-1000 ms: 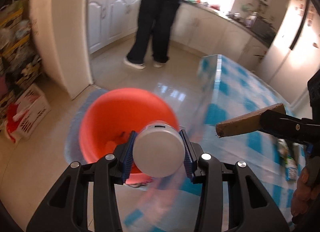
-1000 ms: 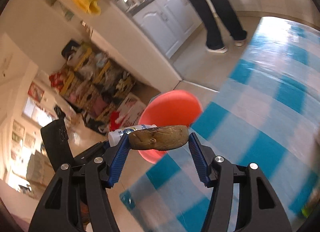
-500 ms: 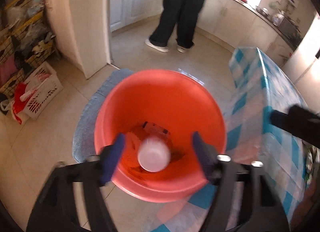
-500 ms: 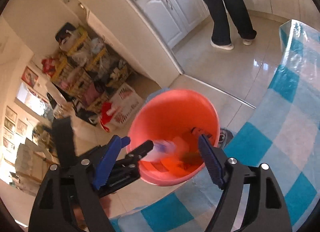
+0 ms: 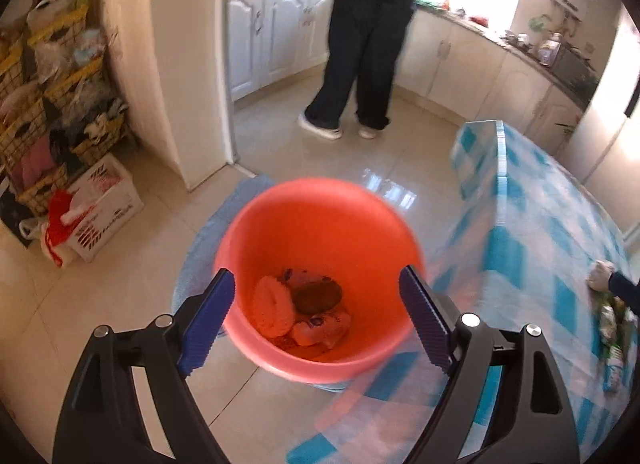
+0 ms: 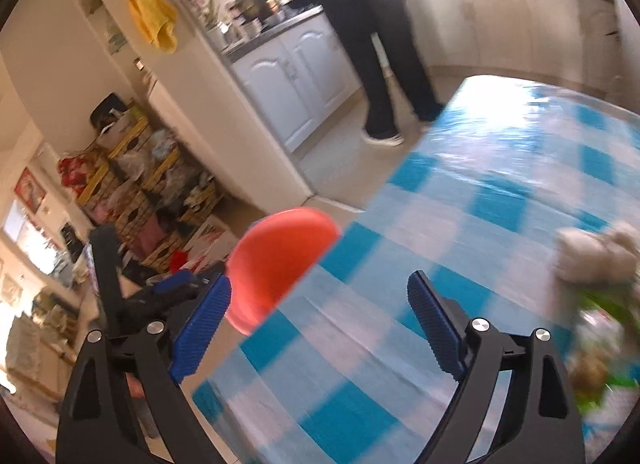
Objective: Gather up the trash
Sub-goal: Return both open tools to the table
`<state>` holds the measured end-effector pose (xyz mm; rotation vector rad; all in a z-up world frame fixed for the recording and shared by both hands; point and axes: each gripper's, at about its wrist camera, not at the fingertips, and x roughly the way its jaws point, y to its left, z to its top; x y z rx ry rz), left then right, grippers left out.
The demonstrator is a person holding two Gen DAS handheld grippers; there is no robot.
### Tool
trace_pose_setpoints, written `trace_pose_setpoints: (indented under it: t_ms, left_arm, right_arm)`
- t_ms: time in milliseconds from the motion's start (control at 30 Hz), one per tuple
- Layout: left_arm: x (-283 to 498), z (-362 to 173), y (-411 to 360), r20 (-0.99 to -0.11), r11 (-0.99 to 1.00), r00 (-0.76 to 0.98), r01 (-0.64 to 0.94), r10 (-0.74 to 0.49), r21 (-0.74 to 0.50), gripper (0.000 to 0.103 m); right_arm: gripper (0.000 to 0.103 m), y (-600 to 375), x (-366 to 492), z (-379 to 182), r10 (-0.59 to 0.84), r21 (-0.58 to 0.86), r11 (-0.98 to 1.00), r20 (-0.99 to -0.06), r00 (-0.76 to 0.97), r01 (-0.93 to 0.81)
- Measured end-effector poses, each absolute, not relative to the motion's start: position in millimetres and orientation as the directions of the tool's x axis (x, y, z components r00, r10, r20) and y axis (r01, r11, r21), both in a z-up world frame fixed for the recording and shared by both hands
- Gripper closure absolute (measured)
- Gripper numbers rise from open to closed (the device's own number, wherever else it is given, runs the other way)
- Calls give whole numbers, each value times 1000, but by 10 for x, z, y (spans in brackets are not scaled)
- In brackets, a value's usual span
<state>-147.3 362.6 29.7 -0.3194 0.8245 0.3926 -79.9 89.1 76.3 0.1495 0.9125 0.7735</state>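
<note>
- Orange bucket (image 5: 320, 224) stands on the floor beside the checked tabletop (image 5: 540, 248), framed between the wide-open jaws of the left gripper (image 5: 316, 316), which have just been opening with nothing between them.
- Inside it lie a brown lump (image 5: 318, 295), an orange-tinted bottle (image 5: 320, 330) and other scraps.
- Right gripper (image 6: 320, 316), over the tabletop, also has jaws just opened and empty; blurred trash (image 6: 596, 256) lies off to its right.
</note>
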Motion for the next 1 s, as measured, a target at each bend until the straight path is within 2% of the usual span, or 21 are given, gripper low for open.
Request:
trace_pose_setpoints:
  t_ms: [200, 400, 700, 867, 1000]
  left_arm:
    - [-1463, 551, 3028, -728, 949, 676, -294, 119, -118, 16]
    - [-1393, 652, 2316, -723, 990, 690, -79, -30, -117, 12]
    - [-1246, 587, 1534, -744, 984, 644, 134, -179, -121, 12]
    - [-1016, 636, 1180, -738, 964, 634, 254, -229, -80, 12]
    - [-728, 647, 927, -742, 938, 624, 346, -244, -17, 12]
  right_arm:
    - [14, 178, -1231, 790, 540, 337, 835, -658, 525, -436]
    - [14, -467, -1515, 740, 403, 271, 915, -660, 634, -299]
    - [14, -1365, -1582, 548, 262, 313, 948, -678, 687, -52]
    - [14, -1559, -1535, 433, 270, 361, 933, -690, 672, -4]
    - [14, -1766, -1452, 350, 347, 474, 880, -683, 642, 29]
